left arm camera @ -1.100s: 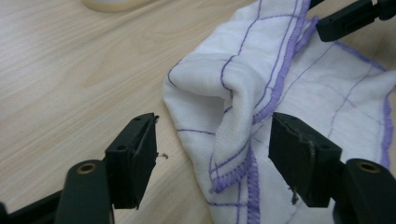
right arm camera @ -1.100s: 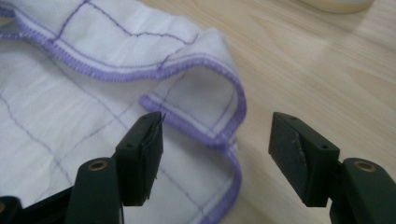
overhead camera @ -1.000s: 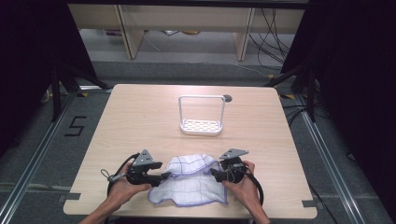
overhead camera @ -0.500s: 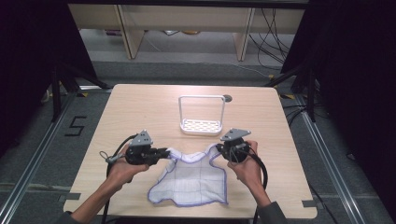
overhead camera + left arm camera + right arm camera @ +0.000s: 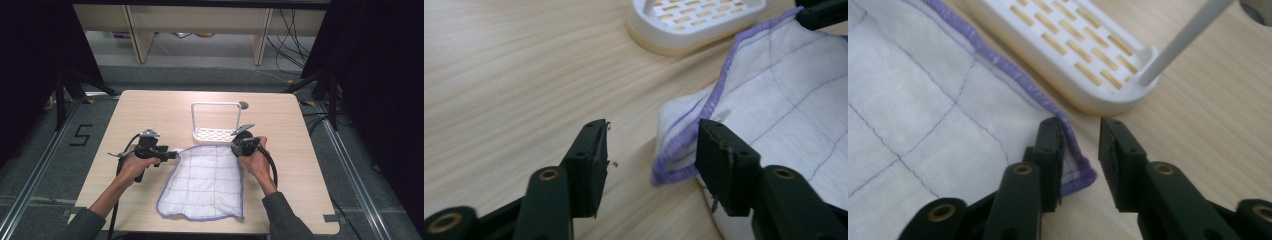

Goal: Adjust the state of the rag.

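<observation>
A white cloth (image 5: 207, 182) with purple stitched grid and purple hem lies spread flat on the near half of the table. My left gripper (image 5: 171, 155) is at its far left corner. Its jaws have just been opening, and the hem corner (image 5: 676, 155) lies loose between them, close to the right jaw. My right gripper (image 5: 235, 148) is at the far right corner. Its jaws have also just been opening, and the cloth's corner (image 5: 1079, 172) lies on the table in the gap, unpinched. Left gripper (image 5: 651, 150) and right gripper (image 5: 1080, 145) both stand open.
A white slotted rack (image 5: 216, 134) with a tall wire handle stands just beyond the cloth's far edge, close to the right gripper; its base (image 5: 1083, 55) is a short way ahead of the jaws. A small grey round spot (image 5: 243, 105) marks the wooden table (image 5: 150, 115) behind it.
Both hands moved away from the person toward the rack, drawing the bunched cloth out flat. Both pairs of jaws closed on the corners, then opened off them.
</observation>
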The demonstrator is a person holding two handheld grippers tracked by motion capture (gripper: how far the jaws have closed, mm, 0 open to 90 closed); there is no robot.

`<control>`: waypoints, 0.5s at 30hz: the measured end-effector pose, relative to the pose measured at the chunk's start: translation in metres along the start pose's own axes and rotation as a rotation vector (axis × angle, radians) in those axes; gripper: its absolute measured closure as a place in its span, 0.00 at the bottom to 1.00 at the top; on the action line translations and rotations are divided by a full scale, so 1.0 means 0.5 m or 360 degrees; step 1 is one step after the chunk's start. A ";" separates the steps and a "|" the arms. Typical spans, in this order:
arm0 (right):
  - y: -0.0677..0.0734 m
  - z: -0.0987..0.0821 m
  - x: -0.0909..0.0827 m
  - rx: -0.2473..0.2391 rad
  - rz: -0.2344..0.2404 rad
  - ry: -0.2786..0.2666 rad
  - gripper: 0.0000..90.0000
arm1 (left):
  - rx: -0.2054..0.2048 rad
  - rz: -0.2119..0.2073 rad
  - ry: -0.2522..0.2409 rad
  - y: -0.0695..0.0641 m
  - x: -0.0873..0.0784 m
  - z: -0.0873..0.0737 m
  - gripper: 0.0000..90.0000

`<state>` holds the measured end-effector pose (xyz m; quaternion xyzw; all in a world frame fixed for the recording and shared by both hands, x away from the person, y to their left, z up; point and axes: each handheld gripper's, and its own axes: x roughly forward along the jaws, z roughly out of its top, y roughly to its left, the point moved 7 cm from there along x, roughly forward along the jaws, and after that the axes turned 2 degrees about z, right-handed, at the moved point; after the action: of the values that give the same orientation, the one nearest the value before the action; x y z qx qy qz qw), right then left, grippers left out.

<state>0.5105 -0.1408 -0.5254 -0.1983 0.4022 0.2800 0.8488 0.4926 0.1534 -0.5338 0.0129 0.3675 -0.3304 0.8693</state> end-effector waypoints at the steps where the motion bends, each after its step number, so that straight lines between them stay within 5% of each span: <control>1: -0.002 0.000 -0.006 0.0013 -0.0015 -0.0013 0.72 | -0.0042 0.0011 -0.0027 0.007 -0.011 0.003 0.47; 4: -0.004 -0.003 -0.036 0.0063 -0.0031 -0.0062 0.66 | -0.0066 0.0047 -0.0082 0.016 -0.037 0.007 0.44; 8: 0.005 -0.017 -0.070 0.0097 0.0002 -0.0134 0.61 | 0.0003 0.0035 -0.0038 0.010 -0.059 -0.008 0.43; 15: 0.000 -0.046 -0.053 0.0186 0.0005 -0.0081 0.58 | -0.0006 0.0104 -0.0041 0.025 -0.036 -0.002 0.40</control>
<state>0.4836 -0.1622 -0.5180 -0.1406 0.3965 0.2623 0.8685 0.4898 0.1736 -0.5256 0.0190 0.3562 -0.3014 0.8843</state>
